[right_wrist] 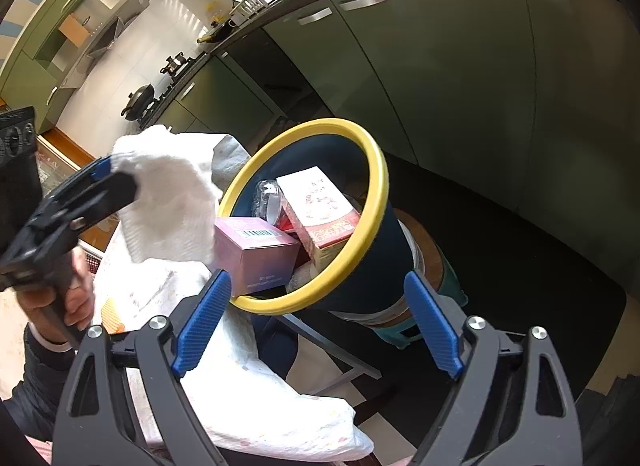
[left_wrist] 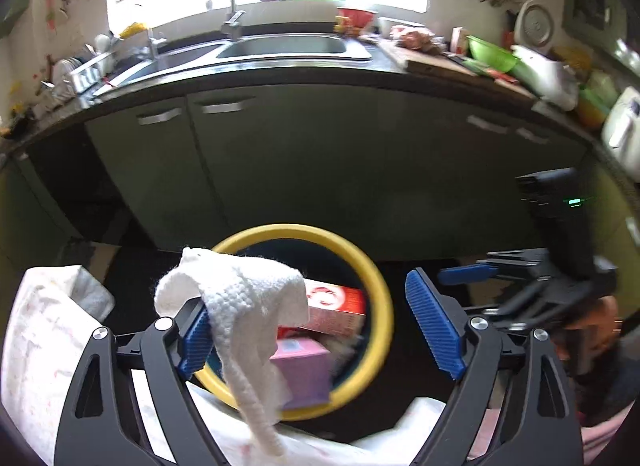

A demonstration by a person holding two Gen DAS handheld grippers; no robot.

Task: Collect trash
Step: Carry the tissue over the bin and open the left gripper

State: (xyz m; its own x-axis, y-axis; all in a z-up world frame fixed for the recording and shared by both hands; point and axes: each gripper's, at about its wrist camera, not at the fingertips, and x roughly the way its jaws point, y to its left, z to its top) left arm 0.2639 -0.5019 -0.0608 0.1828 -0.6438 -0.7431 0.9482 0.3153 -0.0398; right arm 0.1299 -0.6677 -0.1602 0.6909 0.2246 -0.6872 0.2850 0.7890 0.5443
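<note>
A dark blue bin with a yellow rim (left_wrist: pixel 382 298) (right_wrist: pixel 376 201) stands before the green cabinets. It holds a pink box (left_wrist: pixel 304 370) (right_wrist: pixel 256 250), a red and white box (left_wrist: pixel 340 302) (right_wrist: pixel 320 205) and a clear wrapper (right_wrist: pixel 266 195). My left gripper (left_wrist: pixel 320 326) is open above the bin; a white crumpled paper towel (left_wrist: pixel 244 302) (right_wrist: pixel 168 205) hangs draped over its left finger (left_wrist: pixel 196 342). My right gripper (right_wrist: pixel 320 326) is open and empty, just in front of the bin. It shows at the right of the left wrist view (left_wrist: pixel 472 274).
A white patterned cloth (right_wrist: pixel 260 406) (left_wrist: pixel 40 346) covers the surface beside the bin. The bin stands on a round stool (right_wrist: pixel 432 266). Behind are green cabinets (left_wrist: pixel 320 153), a counter with a sink (left_wrist: pixel 288 45), a dish rack (left_wrist: pixel 80 69) and green bowls (left_wrist: pixel 492 51).
</note>
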